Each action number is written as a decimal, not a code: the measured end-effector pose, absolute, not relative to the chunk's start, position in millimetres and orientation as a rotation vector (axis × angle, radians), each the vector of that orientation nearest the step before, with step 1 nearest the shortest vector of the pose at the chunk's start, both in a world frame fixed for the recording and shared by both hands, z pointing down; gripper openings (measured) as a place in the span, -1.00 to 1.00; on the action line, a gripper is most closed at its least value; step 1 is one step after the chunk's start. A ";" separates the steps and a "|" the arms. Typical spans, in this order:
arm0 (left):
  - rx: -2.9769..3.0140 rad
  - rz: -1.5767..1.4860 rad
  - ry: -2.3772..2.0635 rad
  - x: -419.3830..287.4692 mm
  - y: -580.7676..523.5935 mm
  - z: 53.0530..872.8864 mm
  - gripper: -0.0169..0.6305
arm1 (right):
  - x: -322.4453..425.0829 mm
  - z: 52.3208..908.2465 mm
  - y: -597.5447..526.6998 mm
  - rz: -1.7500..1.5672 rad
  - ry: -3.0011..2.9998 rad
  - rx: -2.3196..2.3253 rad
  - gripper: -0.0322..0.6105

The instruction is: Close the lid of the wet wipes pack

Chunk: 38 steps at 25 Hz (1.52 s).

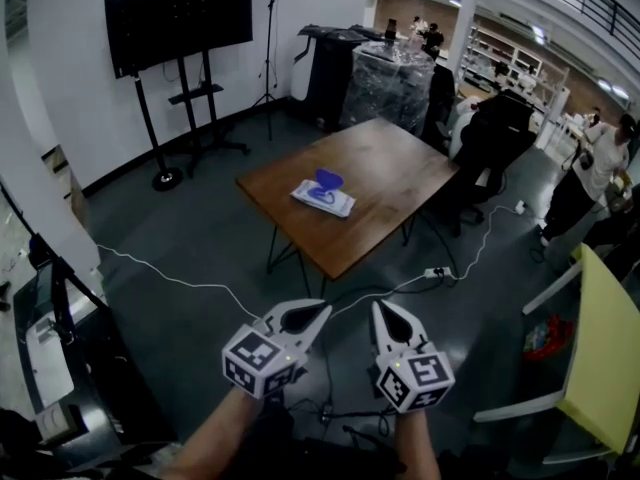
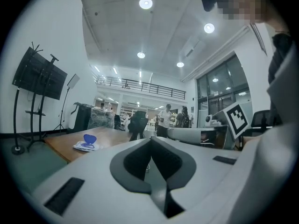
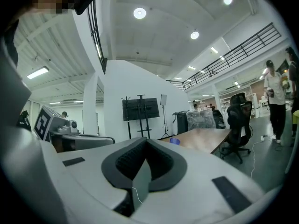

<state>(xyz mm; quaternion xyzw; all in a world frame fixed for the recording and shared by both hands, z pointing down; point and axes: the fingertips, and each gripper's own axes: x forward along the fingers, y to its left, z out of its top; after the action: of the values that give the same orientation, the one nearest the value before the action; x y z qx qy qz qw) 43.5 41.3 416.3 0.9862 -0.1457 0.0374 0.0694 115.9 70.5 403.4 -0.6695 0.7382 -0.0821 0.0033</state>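
The wet wipes pack (image 1: 323,197) lies flat on the brown wooden table (image 1: 390,173), its blue lid (image 1: 327,179) standing open. The pack is white with blue print. Both grippers hang low and near my body, well short of the table and over the floor. My left gripper (image 1: 322,310) is shut with nothing in it, and so is my right gripper (image 1: 381,308). The left gripper view shows the pack (image 2: 85,145) small and far off to the left of the closed jaw tips (image 2: 150,139). In the right gripper view only the blue lid (image 3: 174,141) peeks over the jaws (image 3: 145,140).
White cables (image 1: 180,280) and a power strip (image 1: 434,272) lie on the floor between me and the table. A TV on a stand (image 1: 180,18) is at the back left, an office chair (image 1: 490,138) and people (image 1: 595,173) at the right, and a yellow-green table (image 1: 605,353) at the near right.
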 end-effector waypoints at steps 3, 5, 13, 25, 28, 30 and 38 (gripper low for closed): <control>2.970 0.099 -0.421 44.4 12.3 414.1 -0.95 | 114.8 407.1 43.7 -0.270 2.311 -2.118 -0.89; 2.965 0.085 -0.403 43.7 -7.0 412.4 -0.95 | 113.6 409.4 24.5 -0.278 2.306 -2.135 -0.89; 2.968 0.096 -0.319 40.5 -79.1 409.5 -0.95 | 106.1 403.2 -45.7 -0.289 2.249 -2.195 -0.89; 2.962 0.126 -0.256 48.9 -144.2 416.4 -0.95 | 109.2 406.9 -108.8 -0.308 2.205 -2.233 -0.89; 2.957 0.123 -0.253 55.6 -155.8 418.6 -0.95 | 115.5 405.8 -121.3 -0.306 2.202 -2.236 -0.89; 2.953 0.122 -0.256 61.3 -164.0 420.0 -0.95 | 120.5 405.6 -130.4 -0.306 2.206 -2.235 -0.89; 2.949 0.138 -0.327 91.4 -209.0 431.1 -0.95 | 151.8 416.4 -181.5 -0.323 2.260 -2.183 -0.89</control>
<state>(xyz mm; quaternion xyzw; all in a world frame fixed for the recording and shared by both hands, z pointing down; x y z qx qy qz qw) 91.4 -209.0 431.1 0.9892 -0.1096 0.0462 0.0854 151.8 -181.5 416.4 -0.6911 0.7155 -0.1022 -0.0086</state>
